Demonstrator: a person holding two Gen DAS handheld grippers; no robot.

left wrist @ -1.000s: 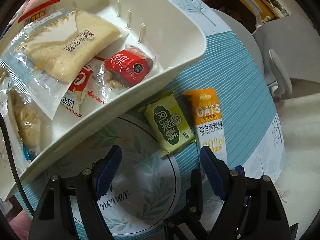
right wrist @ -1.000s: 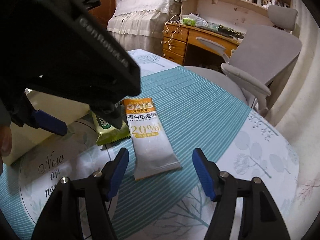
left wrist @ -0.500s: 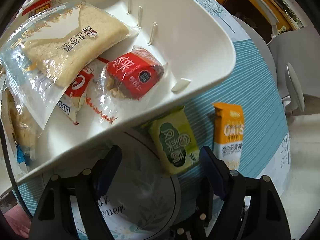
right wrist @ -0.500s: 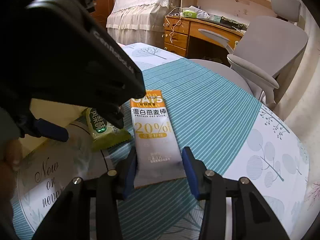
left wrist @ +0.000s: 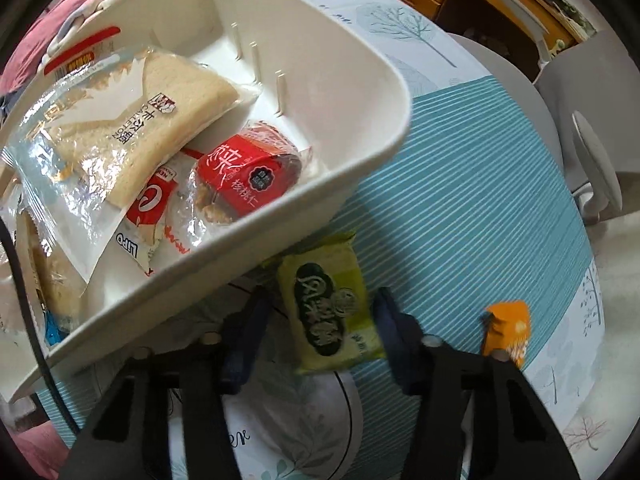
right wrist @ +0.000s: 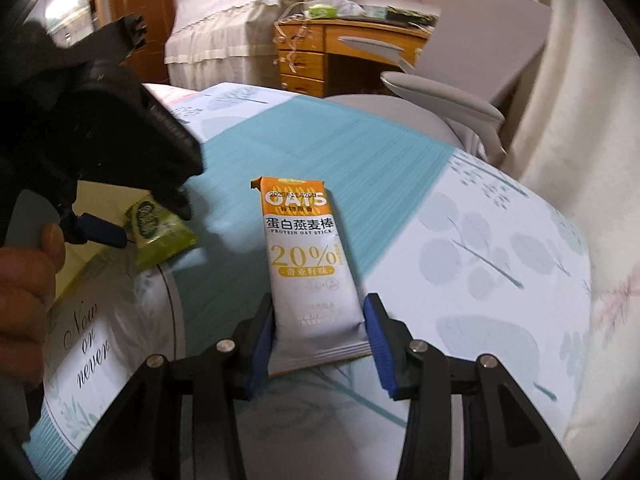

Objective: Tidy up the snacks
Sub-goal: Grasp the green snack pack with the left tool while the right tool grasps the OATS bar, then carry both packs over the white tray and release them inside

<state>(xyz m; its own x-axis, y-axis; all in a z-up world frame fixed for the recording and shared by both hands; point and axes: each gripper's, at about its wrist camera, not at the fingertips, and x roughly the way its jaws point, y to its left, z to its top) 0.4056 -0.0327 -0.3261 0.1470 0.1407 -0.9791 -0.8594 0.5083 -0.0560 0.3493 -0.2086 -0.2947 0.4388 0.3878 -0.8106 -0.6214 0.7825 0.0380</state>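
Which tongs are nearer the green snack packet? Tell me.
Left. The left tongs straddle the green snack packet; the right tongs sit off to its side, around the oat bar.

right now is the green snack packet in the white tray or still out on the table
Out. The green snack packet lies on the teal striped tablecloth beside the white plastic tray, between the left gripper's blue pads, which have just been closing.

green packet [left wrist: 330, 312], orange-and-white oat bar [right wrist: 310, 264], cream tray [left wrist: 352, 92], teal-striped cloth [left wrist: 460, 200] with pale tree prints.
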